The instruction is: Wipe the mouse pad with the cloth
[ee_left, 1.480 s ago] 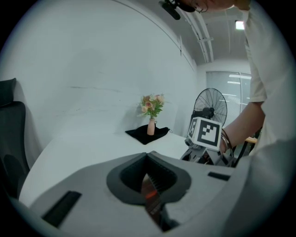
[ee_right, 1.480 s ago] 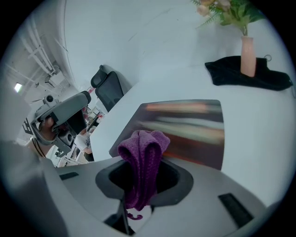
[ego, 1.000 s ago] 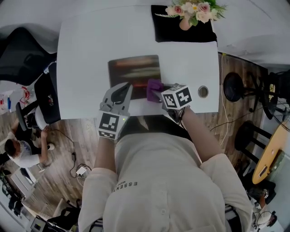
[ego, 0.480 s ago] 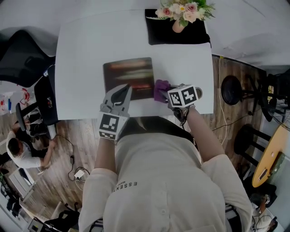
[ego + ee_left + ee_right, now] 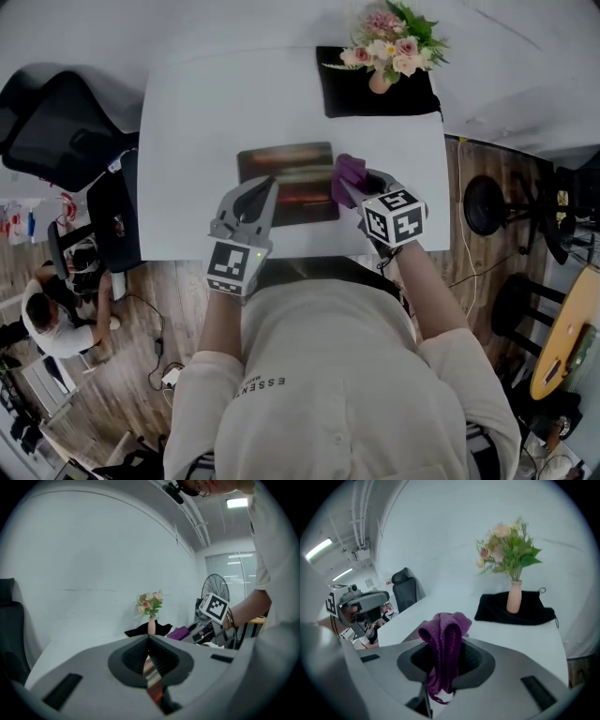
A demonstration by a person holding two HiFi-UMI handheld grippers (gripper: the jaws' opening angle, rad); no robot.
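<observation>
The mouse pad [image 5: 286, 178], dark with reddish streaks, lies flat on the white table [image 5: 197, 122]. My right gripper [image 5: 354, 187] is shut on the purple cloth [image 5: 348, 172], which bunches at the pad's right edge. In the right gripper view the cloth [image 5: 443, 641] hangs folded out of the jaws of the right gripper [image 5: 444, 665]. My left gripper [image 5: 261, 190] is shut with nothing in it, its tips over the pad's front left part. In the left gripper view a strip of the pad [image 5: 153, 684] shows through the thin slit of the left gripper [image 5: 150, 644].
A vase of flowers [image 5: 382, 47] stands on a black cloth [image 5: 356, 94] at the table's far right. An office chair [image 5: 56, 131] is left of the table. A person [image 5: 42, 319] sits on the floor at left. A round black base [image 5: 483, 202] stands to the right.
My right gripper has carried the purple cloth from the pad's near right corner out past the right edge and farther away along it. The left gripper has stayed over the pad's front left.
</observation>
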